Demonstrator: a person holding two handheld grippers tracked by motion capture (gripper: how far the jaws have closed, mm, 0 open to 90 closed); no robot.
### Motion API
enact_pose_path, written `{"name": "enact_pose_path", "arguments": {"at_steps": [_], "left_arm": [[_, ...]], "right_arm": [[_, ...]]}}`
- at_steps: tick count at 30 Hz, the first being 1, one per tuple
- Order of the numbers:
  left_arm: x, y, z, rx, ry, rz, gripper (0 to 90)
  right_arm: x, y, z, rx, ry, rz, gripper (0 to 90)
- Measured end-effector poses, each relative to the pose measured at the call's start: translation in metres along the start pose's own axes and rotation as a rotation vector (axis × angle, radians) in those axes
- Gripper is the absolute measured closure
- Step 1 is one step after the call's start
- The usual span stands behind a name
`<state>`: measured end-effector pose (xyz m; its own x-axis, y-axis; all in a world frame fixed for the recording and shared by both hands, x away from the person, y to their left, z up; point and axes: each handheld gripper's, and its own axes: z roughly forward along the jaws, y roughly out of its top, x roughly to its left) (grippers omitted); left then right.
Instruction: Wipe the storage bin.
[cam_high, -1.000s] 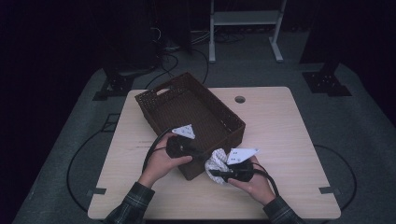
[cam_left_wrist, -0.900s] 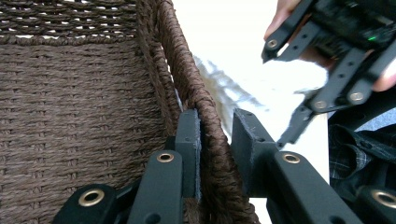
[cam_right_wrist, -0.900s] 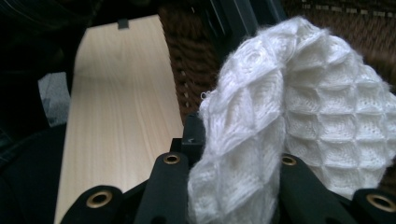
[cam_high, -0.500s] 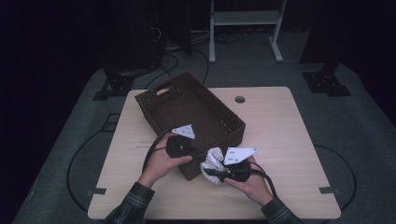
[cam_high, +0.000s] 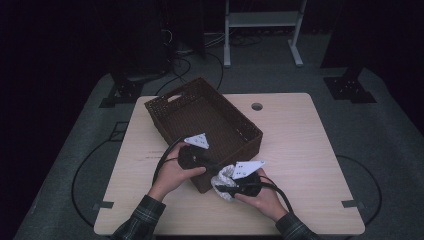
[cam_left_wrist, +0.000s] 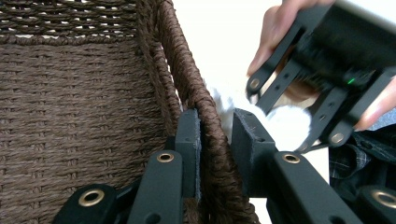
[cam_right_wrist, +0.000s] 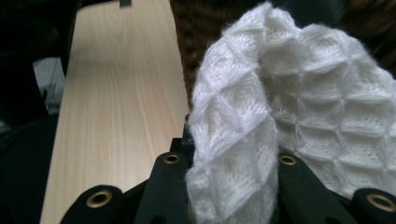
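Note:
A dark brown woven basket (cam_high: 235, 112) sits askew on the table. My left gripper (cam_high: 206, 164) is shut on its near wall (cam_left_wrist: 70, 116), one jaw inside and one outside, as the left gripper view (cam_left_wrist: 215, 121) shows. A white waffle-knit cloth (cam_high: 222, 176) hangs bunched just outside that wall's near corner. My right gripper (cam_high: 225, 188) is shut on the cloth, which spills up between its jaws in the right gripper view (cam_right_wrist: 229, 154) (cam_right_wrist: 289, 93). From the left gripper view, the right gripper (cam_left_wrist: 295, 112) and the cloth (cam_left_wrist: 289, 126) lie close beside the basket's rim.
The light wooden table (cam_high: 300, 150) has a cable hole (cam_high: 257, 106) behind the basket. Black cables trail from both grippers across the tabletop. Dark floor and stand legs surround the table. The basket's inside (cam_high: 200, 120) looks bare.
My right gripper has shifted a little to the left with the cloth, closer to the basket's near corner. The left hand and the basket have kept still.

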<state>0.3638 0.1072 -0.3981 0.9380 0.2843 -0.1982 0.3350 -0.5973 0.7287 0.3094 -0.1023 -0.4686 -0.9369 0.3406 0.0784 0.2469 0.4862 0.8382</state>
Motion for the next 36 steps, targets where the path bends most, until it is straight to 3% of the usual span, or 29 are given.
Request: {"name": "enact_pose_path", "arguments": {"at_steps": [5,12,24,36], "left_arm": [[0.0,0.0,0.0,0.0,0.0,-0.005,71.9],[0.0,0.0,0.0,0.0,0.001,-0.006,71.9],[0.0,0.0,0.0,-0.003,0.0,-0.006,71.9],[0.0,0.0,0.0,0.001,0.0,-0.004,71.9]], "right_arm": [[0.0,-0.006,0.012,0.055,0.002,-0.004,75.1],[0.002,-0.006,0.012,0.056,0.005,-0.006,75.0],[0.023,0.012,0.007,-0.024,0.072,-0.042,75.0],[0.036,0.029,-0.006,-0.107,0.083,-0.071,75.0]]}}
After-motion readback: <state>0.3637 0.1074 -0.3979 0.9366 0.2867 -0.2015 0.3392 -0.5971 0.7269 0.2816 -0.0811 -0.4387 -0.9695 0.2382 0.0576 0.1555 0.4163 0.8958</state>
